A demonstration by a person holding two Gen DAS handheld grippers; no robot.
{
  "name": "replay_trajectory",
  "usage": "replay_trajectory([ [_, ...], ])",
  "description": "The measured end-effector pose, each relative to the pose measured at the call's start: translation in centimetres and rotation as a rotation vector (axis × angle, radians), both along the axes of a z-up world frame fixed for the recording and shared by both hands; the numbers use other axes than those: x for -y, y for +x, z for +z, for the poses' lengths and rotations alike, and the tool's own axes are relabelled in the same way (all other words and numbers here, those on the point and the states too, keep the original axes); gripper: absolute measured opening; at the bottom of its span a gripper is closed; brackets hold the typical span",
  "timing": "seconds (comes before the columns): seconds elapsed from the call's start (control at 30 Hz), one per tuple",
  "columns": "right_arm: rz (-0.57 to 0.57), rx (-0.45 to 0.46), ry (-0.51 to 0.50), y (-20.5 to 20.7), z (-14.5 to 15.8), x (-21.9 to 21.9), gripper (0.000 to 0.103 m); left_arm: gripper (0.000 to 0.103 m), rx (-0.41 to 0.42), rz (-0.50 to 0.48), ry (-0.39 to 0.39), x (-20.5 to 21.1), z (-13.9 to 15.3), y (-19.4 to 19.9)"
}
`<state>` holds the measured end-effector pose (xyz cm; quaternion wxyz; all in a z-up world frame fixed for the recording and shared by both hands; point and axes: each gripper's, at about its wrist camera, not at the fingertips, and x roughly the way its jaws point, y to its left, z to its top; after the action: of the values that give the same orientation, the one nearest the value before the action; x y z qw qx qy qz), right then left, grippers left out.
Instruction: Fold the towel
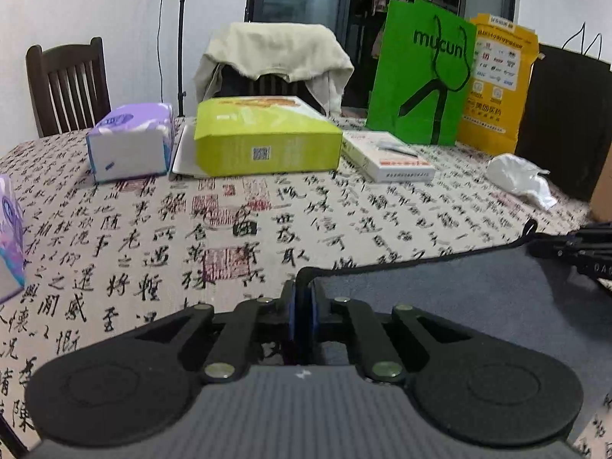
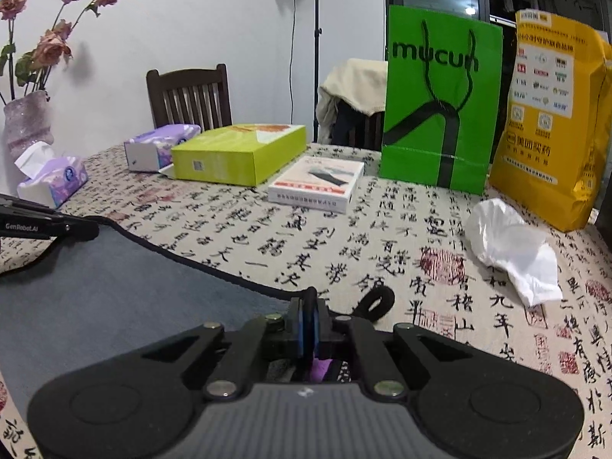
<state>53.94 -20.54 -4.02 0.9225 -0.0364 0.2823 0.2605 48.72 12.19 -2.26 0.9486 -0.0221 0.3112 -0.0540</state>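
Note:
A grey towel point(image 1: 478, 298) with a black hem lies stretched between the two grippers above the calligraphy tablecloth. My left gripper point(image 1: 302, 294) is shut on the towel's left corner at the hem. My right gripper point(image 2: 309, 311) is shut on the towel point(image 2: 95, 287) at its right corner, where a black hanging loop point(image 2: 376, 300) sticks out. The right gripper shows at the right edge of the left wrist view point(image 1: 573, 252). The left gripper shows at the left edge of the right wrist view point(image 2: 46, 223).
On the far side of the table point(image 1: 344, 222) stand a yellow-green box point(image 1: 264, 137), tissue packs point(image 1: 130, 141), a white box point(image 1: 386, 157), a green bag point(image 1: 420, 72), a yellow bag point(image 1: 497, 84) and crumpled white paper point(image 2: 512, 248). A vase of roses point(image 2: 26, 122) stands at the left.

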Motion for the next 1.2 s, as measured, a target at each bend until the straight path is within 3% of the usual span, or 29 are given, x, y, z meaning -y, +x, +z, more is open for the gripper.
replay_trajectory([
  [0.37,-0.043,0.010,-0.018,-0.3,0.6,0.5,0.017,0.011,0.021,0.024,0.018,-0.5,1.1,-1.8],
  [0.77,-0.036,0.062,0.021,-5.0,3.2,2.0,0.019,0.011,0.071,0.053,0.013,0.1,3.3,-7.5],
  [0.93,-0.030,0.083,0.035,-7.6,3.7,2.2,0.031,0.021,0.098,0.074,0.016,0.6,3.7,-10.5],
  [1.13,-0.009,0.102,0.036,-10.7,4.0,2.3,0.032,0.026,0.112,0.065,0.027,1.5,3.6,-13.9],
  [1.2,-0.007,0.113,0.037,-12.0,4.3,2.4,0.034,0.040,0.120,0.057,0.037,2.0,3.6,-15.0],
])
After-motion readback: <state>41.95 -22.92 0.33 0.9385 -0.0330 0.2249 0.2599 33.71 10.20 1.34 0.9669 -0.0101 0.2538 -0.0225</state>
